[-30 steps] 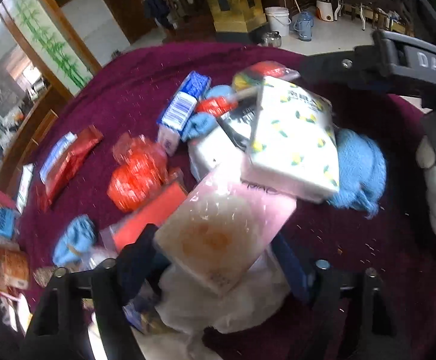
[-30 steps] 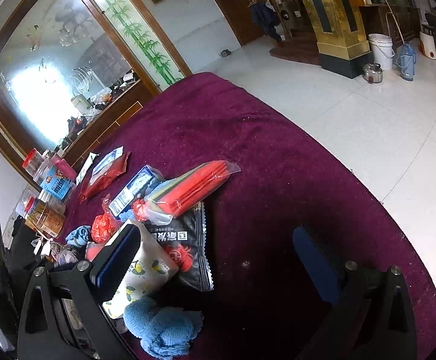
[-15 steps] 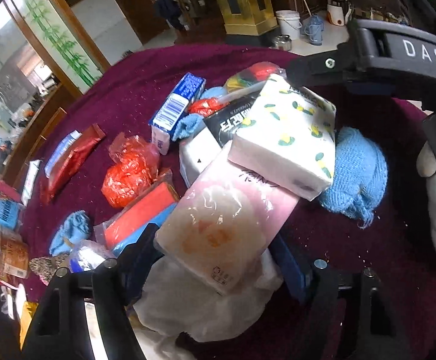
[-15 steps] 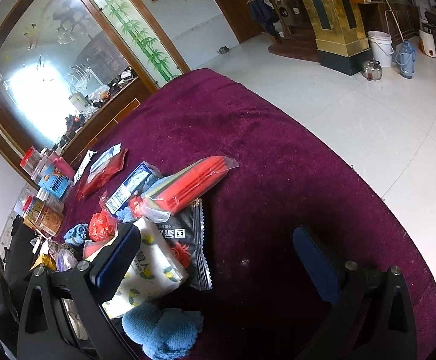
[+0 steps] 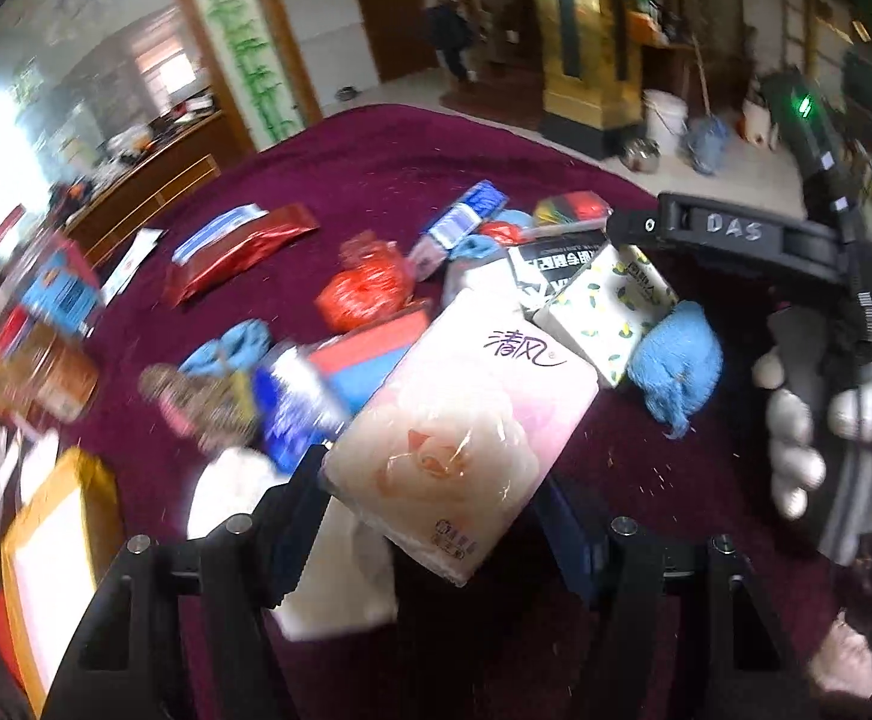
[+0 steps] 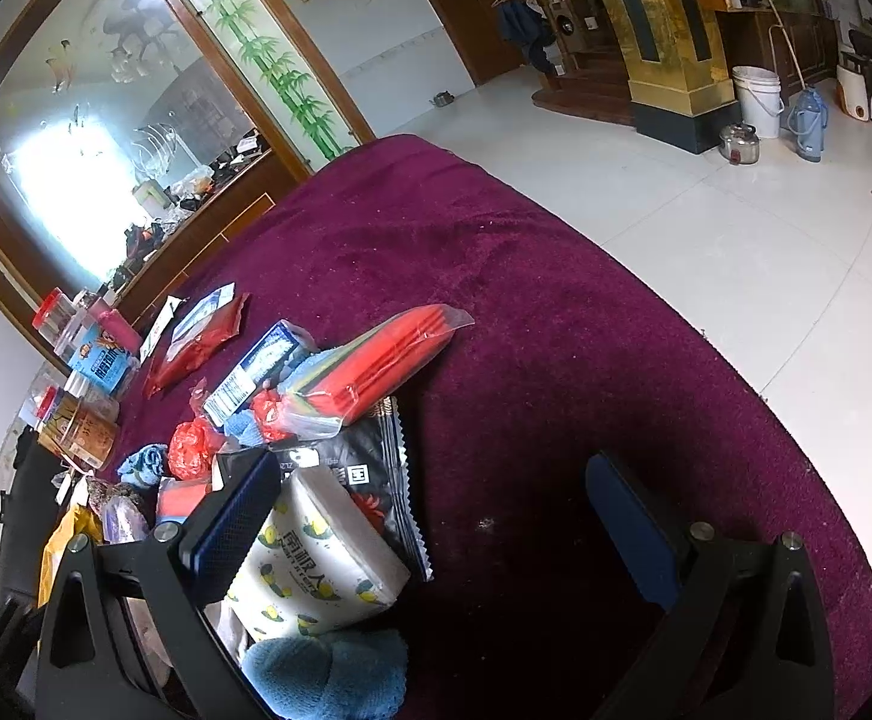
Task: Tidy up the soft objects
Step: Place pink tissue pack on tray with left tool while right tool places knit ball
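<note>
Left tongs (image 5: 436,516) are closing on the pink plastic-wrapped tissue pack (image 5: 466,432), lifted above the maroon velvet counter (image 5: 375,168). Right tongs (image 6: 436,516) gape open, empty, beside the lemon-print white tissue pack (image 6: 315,570) lying there.

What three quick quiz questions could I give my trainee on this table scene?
1. True or false: the left gripper has the pink plastic-wrapped tissue pack between its fingers.
2. Which lies right beside the lemon-print white tissue pack? A) fluffy blue towel B) red foil pouch C) brown-labelled jar
3. Fill in: nothing sits between the right gripper fingers; behind them is bare ____ tablecloth.

Key: 1 true, with its jaws closing on the pack; 2 A; 3 maroon.
</note>
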Motion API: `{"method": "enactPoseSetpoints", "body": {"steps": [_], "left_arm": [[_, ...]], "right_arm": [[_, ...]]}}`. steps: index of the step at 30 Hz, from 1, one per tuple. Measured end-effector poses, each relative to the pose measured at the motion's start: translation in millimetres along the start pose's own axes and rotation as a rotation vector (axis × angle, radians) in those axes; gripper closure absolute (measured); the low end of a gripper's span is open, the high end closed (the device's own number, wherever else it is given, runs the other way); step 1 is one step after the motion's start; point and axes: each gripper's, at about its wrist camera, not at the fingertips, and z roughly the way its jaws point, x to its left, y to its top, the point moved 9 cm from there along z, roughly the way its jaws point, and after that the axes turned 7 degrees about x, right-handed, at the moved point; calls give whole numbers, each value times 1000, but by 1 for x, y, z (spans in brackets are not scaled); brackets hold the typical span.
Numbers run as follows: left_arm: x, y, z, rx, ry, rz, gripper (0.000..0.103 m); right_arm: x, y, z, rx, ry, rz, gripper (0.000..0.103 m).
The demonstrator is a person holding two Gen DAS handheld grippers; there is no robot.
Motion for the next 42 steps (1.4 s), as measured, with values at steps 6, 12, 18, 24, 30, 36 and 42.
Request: {"method": "enactPoseSetpoints", "body": {"steps": [6,12,18,24,30,36,42], "left_arm": [[26,-32,-30,-41,-5,-161,33],[49,-67,-46,-59,-10,-281,33],[76,-92,-66,-101,-23,-342,32],[84,-103,-68,-129,-84,-391,32],[82,-109,-69,-129,-106,-396,32],[88,-116,-73,-129,-88,-412,32],[90,-117,-70,-131,-87,-422,32]], "right_arm": [[-2,-1,1,3,-30,5,1],[7,-4,5,29,-50,-47,1],[23,-8,-24,33,-39,-165,1],[20,-25,-51,88,-94,-245,1],[33,-63,-33,164,-150,-374,7],[31,-91,-24,214,-180,-420,62],[46,-89,-58,146,-144,-455,65]]}}
